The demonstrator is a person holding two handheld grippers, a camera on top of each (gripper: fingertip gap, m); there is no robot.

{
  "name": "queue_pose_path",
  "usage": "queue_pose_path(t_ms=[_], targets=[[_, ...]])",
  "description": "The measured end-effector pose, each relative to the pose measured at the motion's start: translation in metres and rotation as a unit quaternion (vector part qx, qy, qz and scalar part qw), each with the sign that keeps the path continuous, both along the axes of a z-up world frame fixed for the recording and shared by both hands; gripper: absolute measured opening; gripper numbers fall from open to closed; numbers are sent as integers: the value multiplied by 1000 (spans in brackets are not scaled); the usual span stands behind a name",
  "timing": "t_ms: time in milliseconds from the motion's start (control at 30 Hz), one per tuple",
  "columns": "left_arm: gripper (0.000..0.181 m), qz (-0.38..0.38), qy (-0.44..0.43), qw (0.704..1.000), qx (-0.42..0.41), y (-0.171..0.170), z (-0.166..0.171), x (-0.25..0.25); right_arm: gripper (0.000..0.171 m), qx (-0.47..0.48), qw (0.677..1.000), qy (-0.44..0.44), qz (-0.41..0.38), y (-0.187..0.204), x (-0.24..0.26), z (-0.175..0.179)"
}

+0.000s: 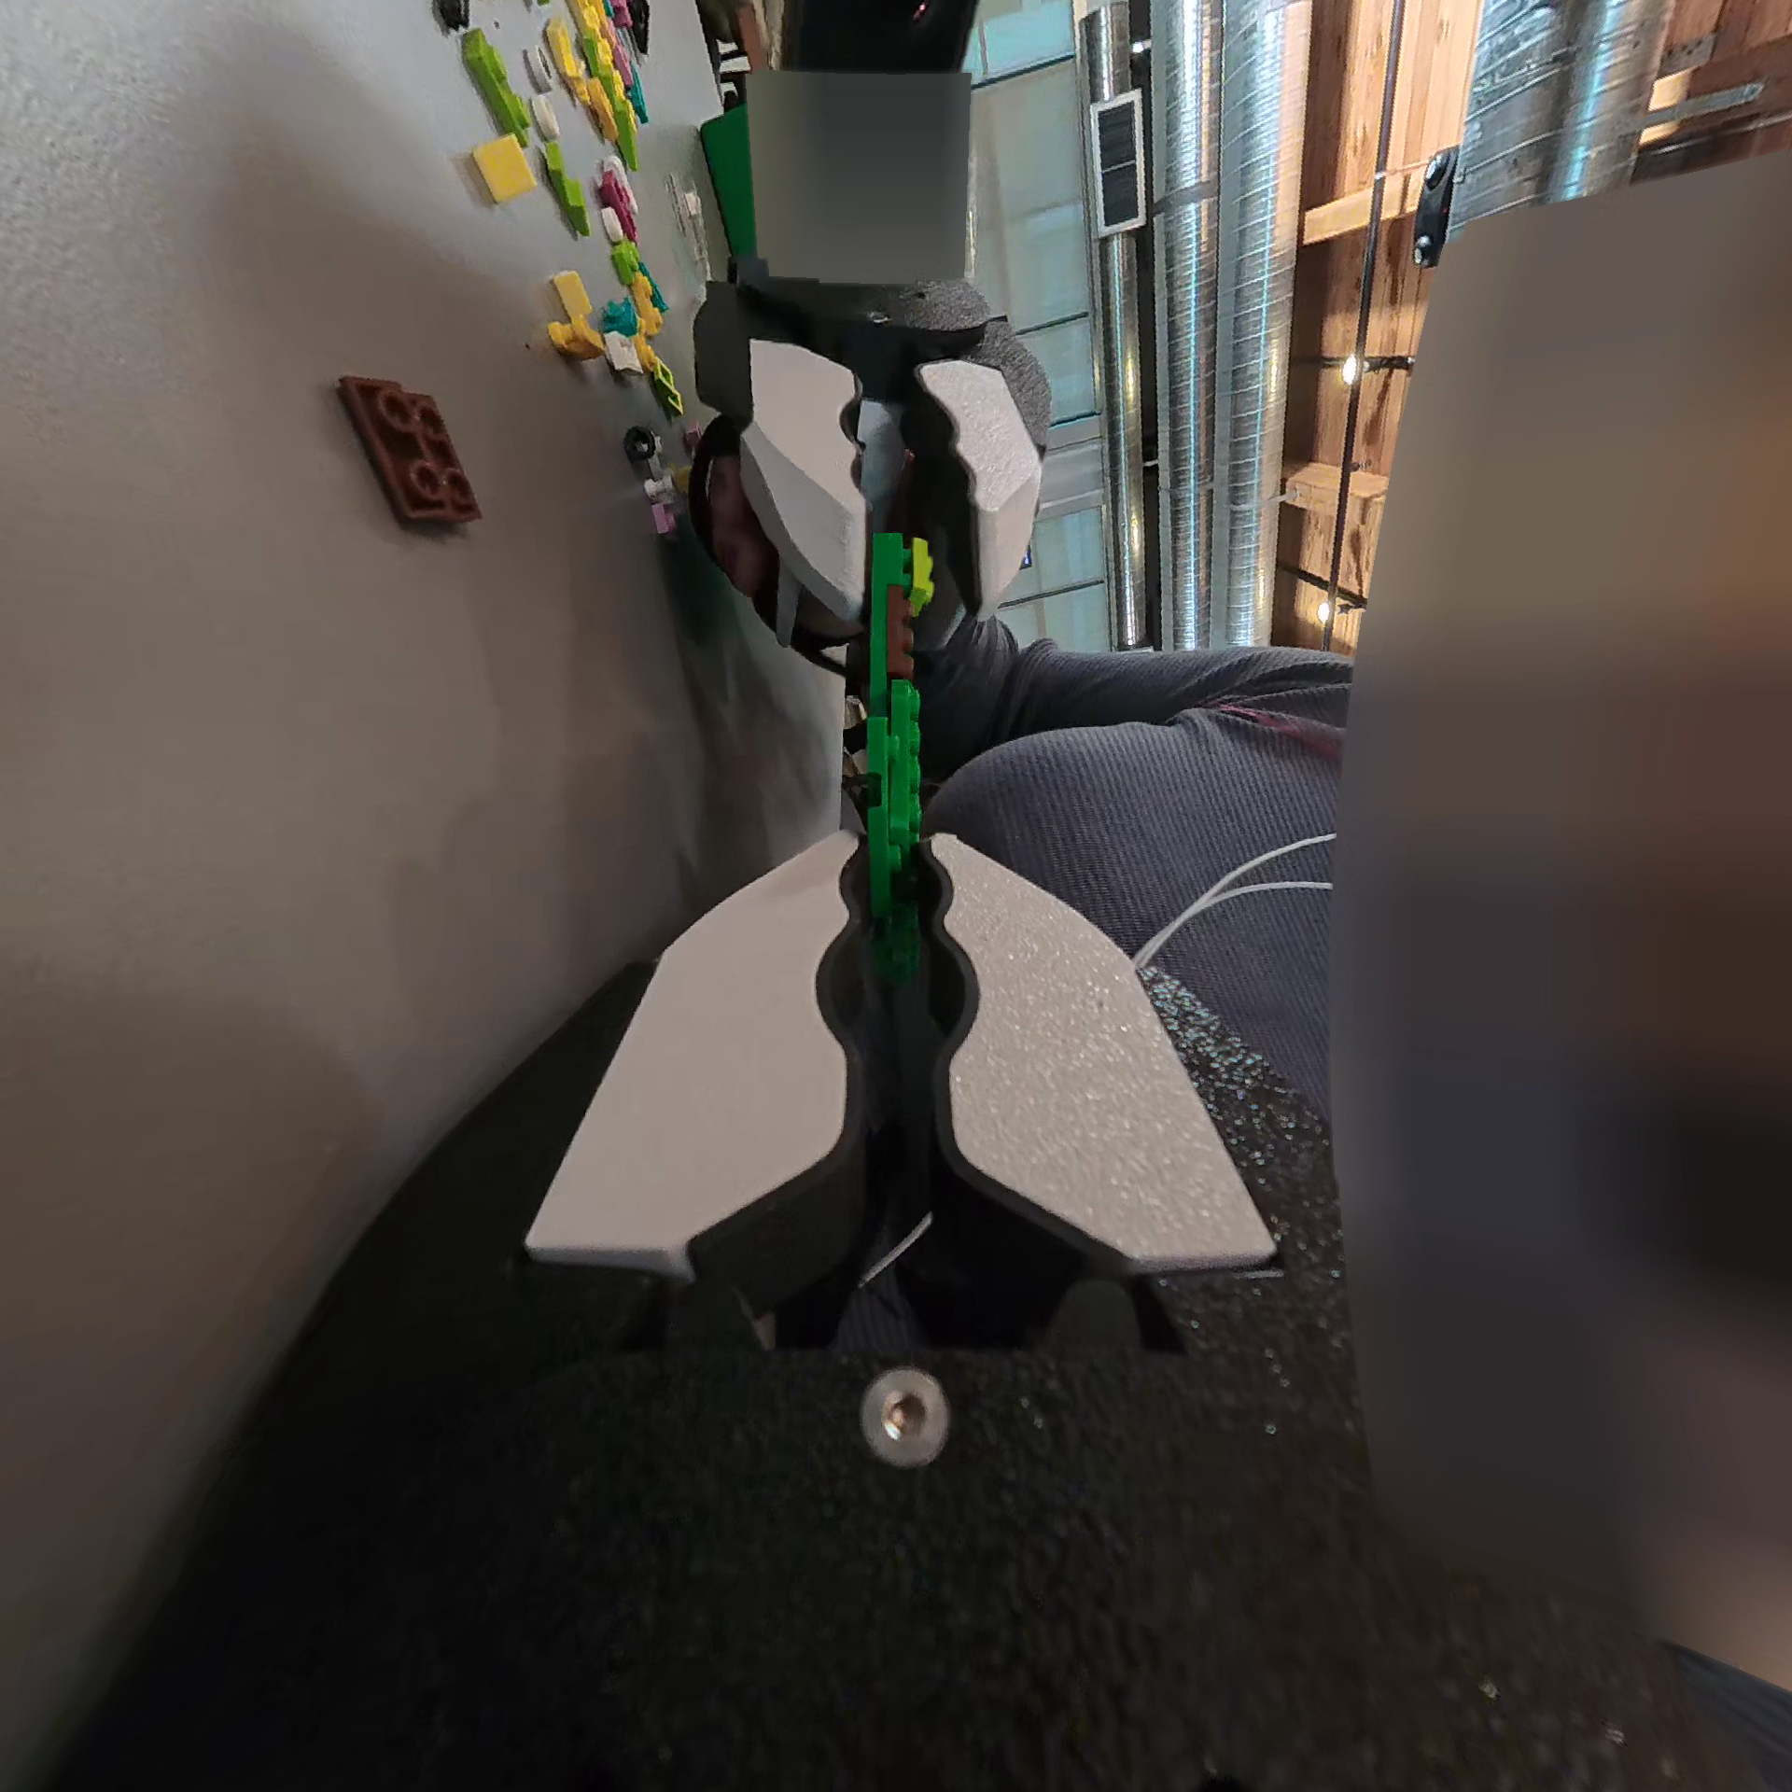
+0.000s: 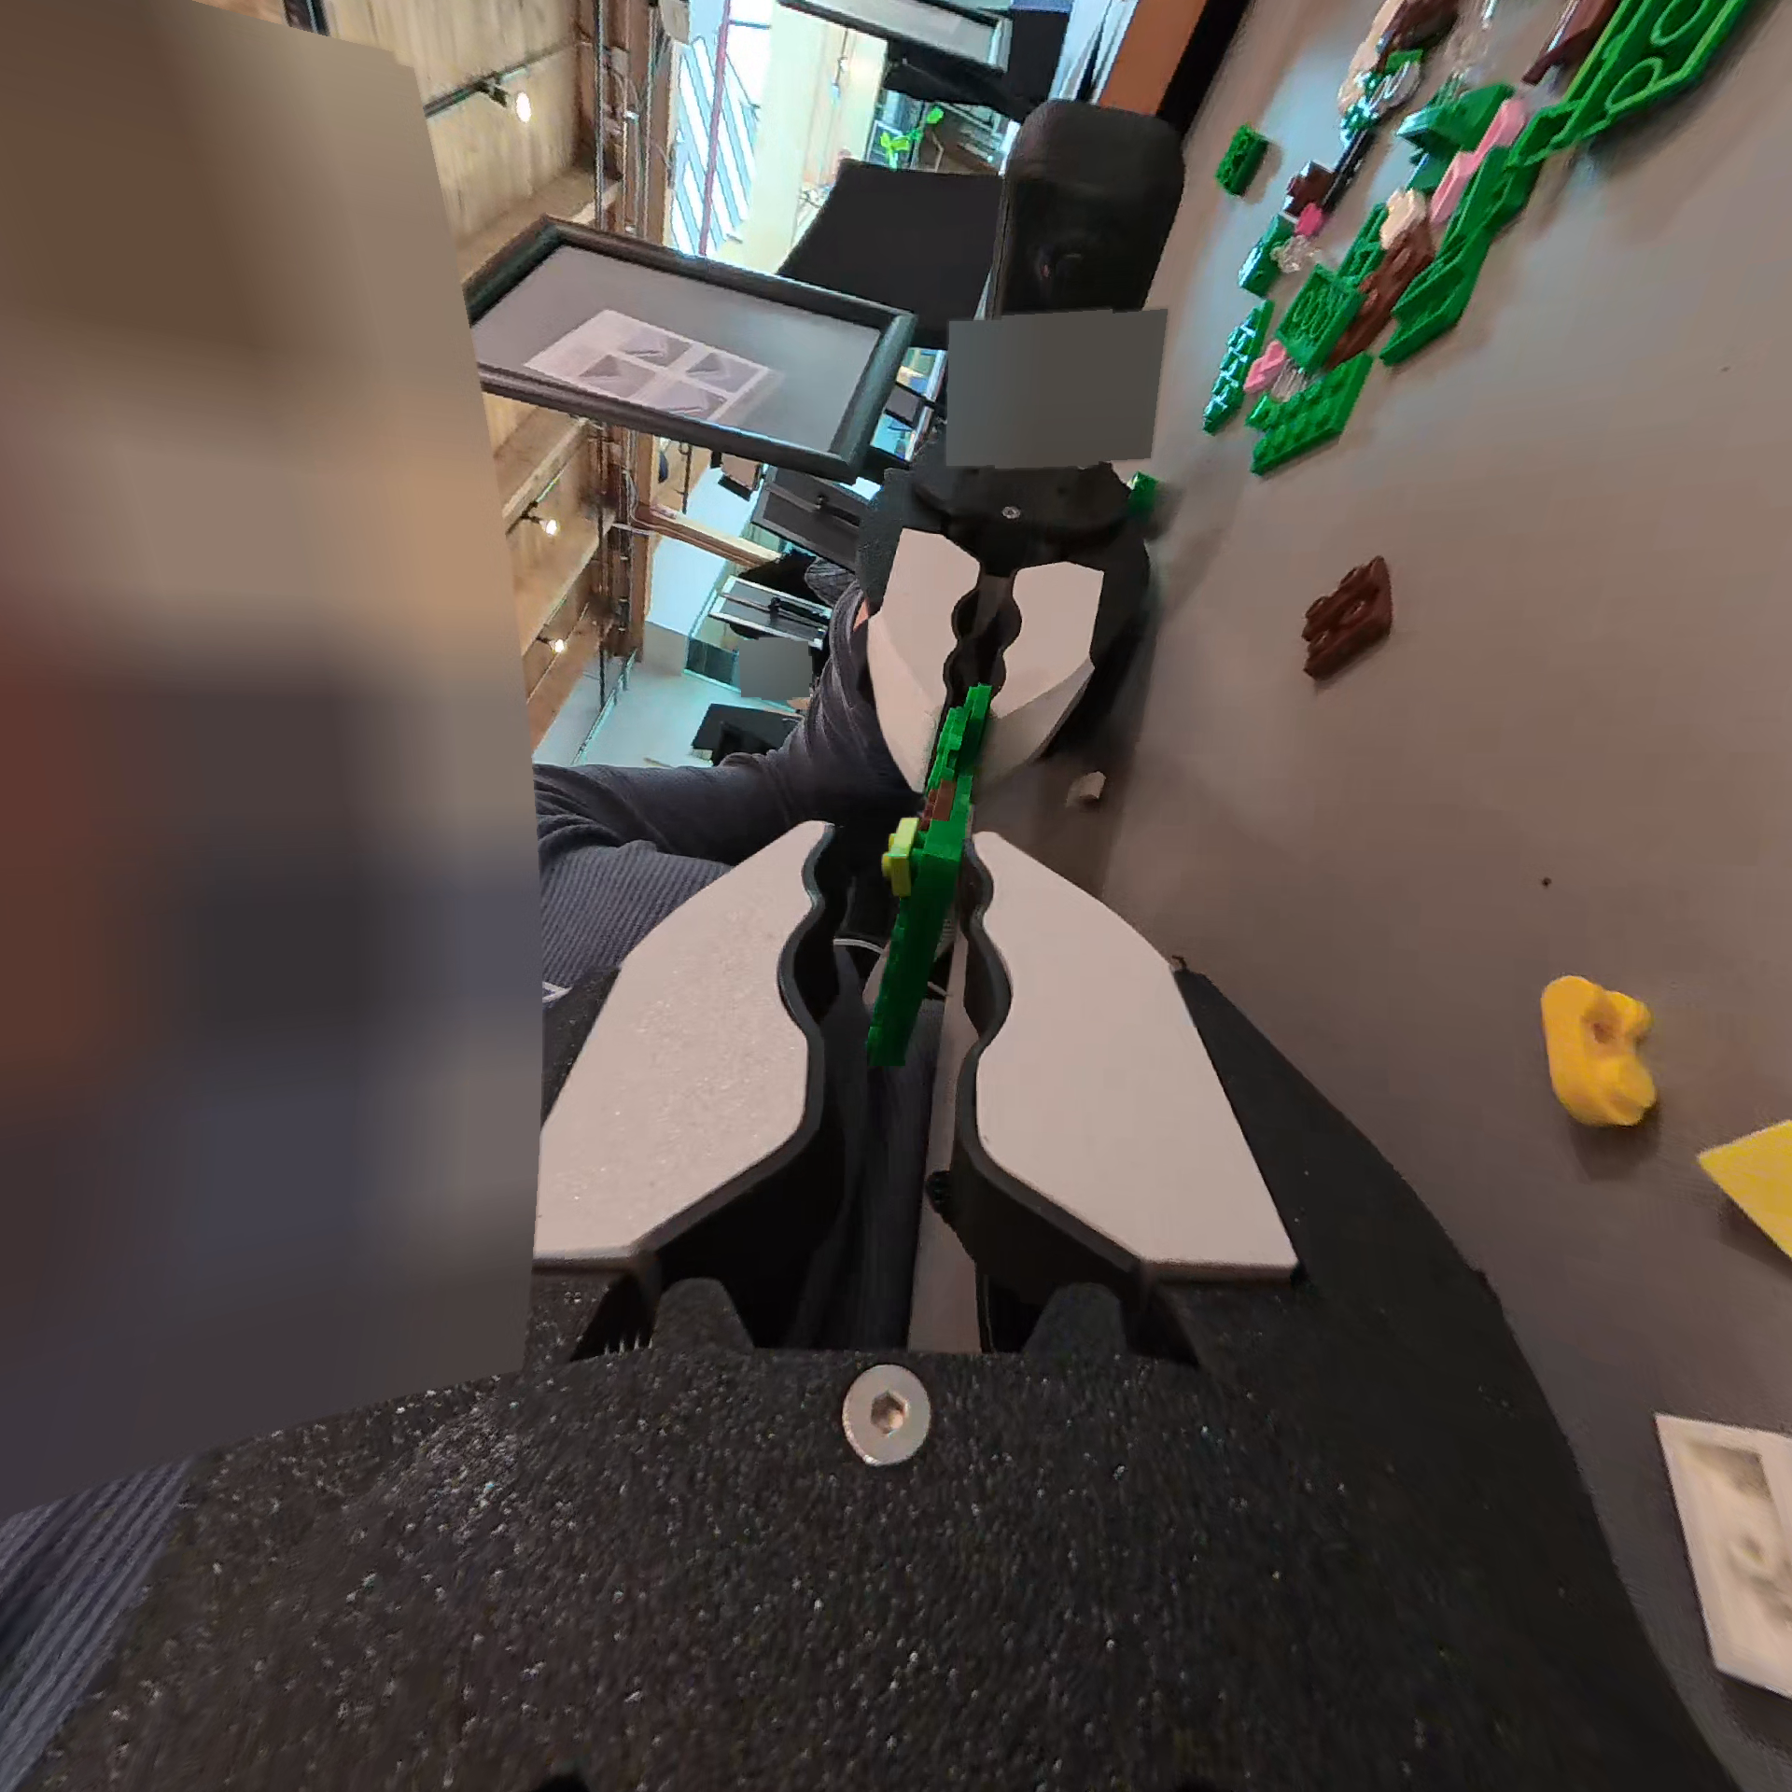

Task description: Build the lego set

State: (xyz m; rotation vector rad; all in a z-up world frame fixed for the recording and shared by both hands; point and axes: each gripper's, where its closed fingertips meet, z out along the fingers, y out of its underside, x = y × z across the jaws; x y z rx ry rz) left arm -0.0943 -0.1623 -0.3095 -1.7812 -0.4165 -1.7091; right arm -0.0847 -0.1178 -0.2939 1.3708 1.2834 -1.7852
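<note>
A thin green lego assembly (image 1: pixel 897 776), with a lime piece and a brown piece on one face, is held edge-on in the air between both grippers. My left gripper (image 1: pixel 894 853) is shut on one end of it. My right gripper (image 1: pixel 912 611) faces it and grips the other end, by the lime piece. In the right wrist view the assembly (image 2: pixel 921 931) runs deep between the right gripper's (image 2: pixel 902 844) fingers. The left gripper (image 2: pixel 970 766) holds its far end. Both views are rolled sideways, so the grey table (image 1: pixel 194 679) looks like a wall.
A brown plate (image 1: pixel 409 451) lies alone on the table, also in the right wrist view (image 2: pixel 1348 616). Several loose yellow, lime and pink pieces (image 1: pixel 592 194) lie beyond it. A larger green built section (image 2: pixel 1358 320), a yellow piece (image 2: pixel 1595 1052) and a white piece (image 2: pixel 1736 1552) lie on the table (image 2: pixel 1455 873). A person's dark sleeve (image 1: pixel 1115 776) is behind. Left tips to right tips: about 6 cm.
</note>
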Motion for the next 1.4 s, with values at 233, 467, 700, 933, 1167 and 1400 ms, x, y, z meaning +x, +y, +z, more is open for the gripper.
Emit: queue_pose_path(t_ms=[233,467,700,933,1167,1400], targets=[[8,-2,12,1000,6,-1,0,2,13,18,1000,8,6,-1,1,-4],[8,-5,100,994,53,-6,2,11,12,74,997,24,27,-5,12,-2],[8,-19,188,976,103,-9,2,22,11,177,977,75,92,-9,24,2],[8,-13,195,975,102,-9,2,22,11,168,980,72,83,-10,24,1],[53,-6,194,975,110,4,10,26,11,119,988,95,26,0,11,15],[8,52,152,981,110,20,22,18,12,110,987,113,-11,2,8,22]])
